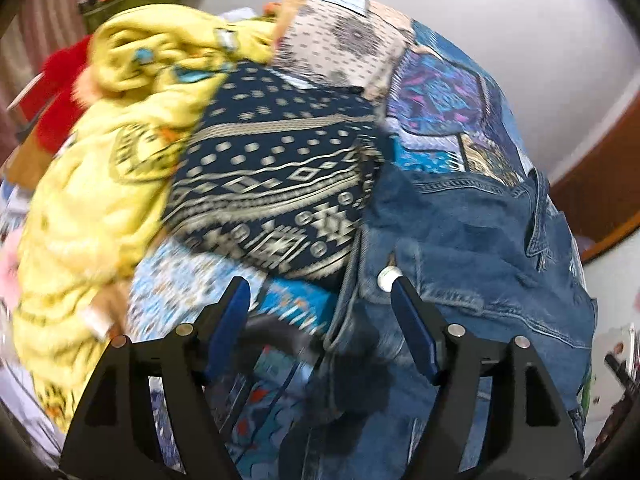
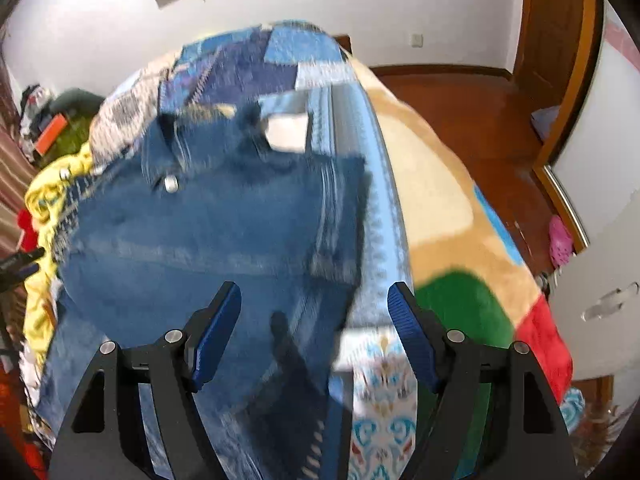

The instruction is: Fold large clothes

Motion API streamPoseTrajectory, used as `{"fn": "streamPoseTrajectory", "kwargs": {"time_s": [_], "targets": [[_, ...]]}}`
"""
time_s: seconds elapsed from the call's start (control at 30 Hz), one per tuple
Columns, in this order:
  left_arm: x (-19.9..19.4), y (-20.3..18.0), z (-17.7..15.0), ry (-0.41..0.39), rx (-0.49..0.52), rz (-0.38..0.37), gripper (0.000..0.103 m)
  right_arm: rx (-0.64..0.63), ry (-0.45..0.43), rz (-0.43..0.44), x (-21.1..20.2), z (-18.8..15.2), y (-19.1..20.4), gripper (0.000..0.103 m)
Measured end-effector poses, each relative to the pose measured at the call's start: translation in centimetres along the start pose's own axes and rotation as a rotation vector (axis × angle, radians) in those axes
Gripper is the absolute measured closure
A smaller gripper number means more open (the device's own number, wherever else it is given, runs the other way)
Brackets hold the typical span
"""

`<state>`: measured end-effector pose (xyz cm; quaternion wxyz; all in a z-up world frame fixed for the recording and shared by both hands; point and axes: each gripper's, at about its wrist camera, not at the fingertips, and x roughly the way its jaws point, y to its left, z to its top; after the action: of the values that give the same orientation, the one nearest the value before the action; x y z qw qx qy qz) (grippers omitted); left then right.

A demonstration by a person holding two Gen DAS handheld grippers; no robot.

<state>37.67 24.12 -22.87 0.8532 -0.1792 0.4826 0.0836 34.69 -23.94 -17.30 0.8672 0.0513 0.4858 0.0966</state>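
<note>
Both views are evenly lit by soft indoor light, bright on the white wall [image 2: 100, 32] toward 12 o'clock. Motion blur smears the blue denim garment [image 2: 208, 232] and the yellow printed cloth [image 1: 92, 208] at 9 o'clock — edges streak. A dark shadow falls on the denim at 6 o'clock. Fisheye bending bulges the scene — corners go black.
</note>
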Motion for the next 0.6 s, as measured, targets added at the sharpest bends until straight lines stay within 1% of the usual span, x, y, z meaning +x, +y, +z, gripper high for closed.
{"fn": "streamPoseTrajectory", "kwargs": {"time_s": [0.1,0.17,0.27,0.3,0.33,0.4,0.47,0.5,0.53,0.57,0.6], "targets": [[2.2,-0.7,1.8,0.039,0.030,-0.020,0.031,0.009,-0.001,0.011,1.1,1.1,0.0,0.030],[3.9,-0.8,2.8,0.061,0.022,-0.041,0.031,0.027,0.018,0.027,2.3,1.4,-0.4,0.030],[6.1,-1.0,3.9,0.081,0.025,-0.035,0.031,0.066,0.061,0.033,4.5,1.7,-1.5,0.030],[7.1,-1.1,4.3,0.094,0.027,-0.044,0.031,0.084,0.077,0.034,5.5,1.8,-1.9,0.030],[7.6,-1.1,4.5,0.103,0.025,-0.060,0.031,0.100,0.084,0.038,6.1,1.9,-2.3,0.030],[8.7,-1.2,5.0,0.113,0.009,-0.129,0.031,0.122,0.087,0.040,6.9,2.1,-3.0,0.030],[9.3,-1.5,5.4,0.113,0.007,-0.164,0.031,0.119,0.059,0.041,7.0,2.5,-3.0,0.031],[9.7,-1.8,5.6,0.105,0.019,-0.163,0.036,0.114,0.048,0.037,7.0,2.7,-3.0,0.036],[9.9,-2.1,5.8,0.099,0.032,-0.154,0.047,0.111,0.037,0.035,7.1,2.9,-3.0,0.042],[10.2,-2.4,6.0,0.091,0.047,-0.148,0.057,0.111,0.033,0.037,7.2,3.2,-3.0,0.054],[10.5,-2.8,6.3,0.086,0.059,-0.158,0.072,0.114,0.028,0.044,7.4,3.5,-3.0,0.066]]}}
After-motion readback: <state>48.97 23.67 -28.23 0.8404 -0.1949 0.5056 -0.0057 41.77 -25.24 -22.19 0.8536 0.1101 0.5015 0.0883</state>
